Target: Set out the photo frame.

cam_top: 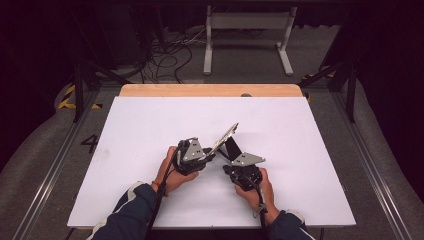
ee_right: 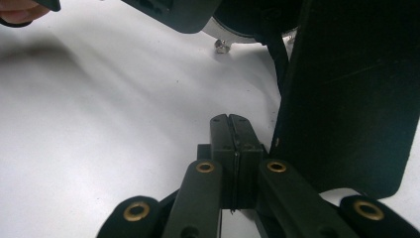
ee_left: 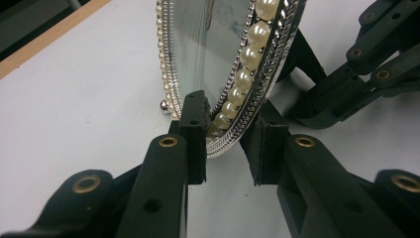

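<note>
Pearl-rimmed mirror [ee_left: 233, 64] sits pinched between the left gripper [ee_left: 225, 144] jaws; right gripper [ee_right: 232, 148] jaws closed, empty. Loose grip could drop it onto the desk [cam_top: 150, 130].

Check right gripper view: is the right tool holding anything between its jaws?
No: the right tool has its two black jaws pressed flat together with nothing between them, beside the black stand flap of the pearl-rimmed oval mirror.

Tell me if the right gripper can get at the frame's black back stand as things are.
Probably yes: the right gripper, jaws shut, sits right beside the black stand with bare table around it, but it must open first. The left gripper holds the pearl-rimmed frame.
</note>
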Motion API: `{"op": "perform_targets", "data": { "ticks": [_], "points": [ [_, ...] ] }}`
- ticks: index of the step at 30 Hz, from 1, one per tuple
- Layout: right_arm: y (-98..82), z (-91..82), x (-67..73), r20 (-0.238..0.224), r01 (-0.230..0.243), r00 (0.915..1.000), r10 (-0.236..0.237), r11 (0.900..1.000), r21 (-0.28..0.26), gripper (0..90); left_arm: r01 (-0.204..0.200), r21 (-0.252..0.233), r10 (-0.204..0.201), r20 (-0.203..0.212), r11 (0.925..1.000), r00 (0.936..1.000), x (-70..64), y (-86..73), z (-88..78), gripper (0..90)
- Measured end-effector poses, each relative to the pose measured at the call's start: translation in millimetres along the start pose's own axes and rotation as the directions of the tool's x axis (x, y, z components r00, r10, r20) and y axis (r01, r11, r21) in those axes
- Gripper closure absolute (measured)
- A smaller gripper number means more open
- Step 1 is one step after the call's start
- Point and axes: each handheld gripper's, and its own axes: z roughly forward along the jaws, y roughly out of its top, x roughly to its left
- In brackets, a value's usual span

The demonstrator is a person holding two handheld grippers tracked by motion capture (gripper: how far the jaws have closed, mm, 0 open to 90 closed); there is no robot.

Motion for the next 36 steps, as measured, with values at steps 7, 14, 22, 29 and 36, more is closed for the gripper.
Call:
{"op": "perform_targets", "data": {
  "ticks": [7,14,22,29,36],
  "points": [
    [0.0,-0.7,0.2,0.003,-0.003,1.0,0.003,1.0,-0.009,90.0,0.047,-0.011,-0.047,0.022,0.9988,0.9986,4.8,-4.7,2.1,67.3],
    [2.1,-5.8,-1.9,-0.001,-0.014,0.9999,0.014,0.999,-0.033,90.0,-0.057,0.005,0.058,-0.03,0.9983,0.9979,-5.8,-1.3,-2.9,75.7],
    [2.2,-6.2,-8.5,-0.017,-0.019,0.9997,0.019,0.999,-0.029,90.0,-0.024,-0.018,0.024,0.013,0.9995,0.9996,-8.3,-3.9,-6.2,73.5],
    [1.9,-6.9,-12.4,-0.038,-0.001,0.9993,0.001,1.0,-0.023,90.0,0.017,-0.037,-0.016,0.036,0.9992,0.9992,-8.9,-5.9,-6.7,72.1],
    [1.4,-7.5,-16.6,-0.033,0.011,0.9994,-0.011,1.0,-0.016,90.0,0.048,-0.05,-0.045,0.068,0.9976,0.9967,-9.9,-6.4,-6.0,70.1]
  ]
}}
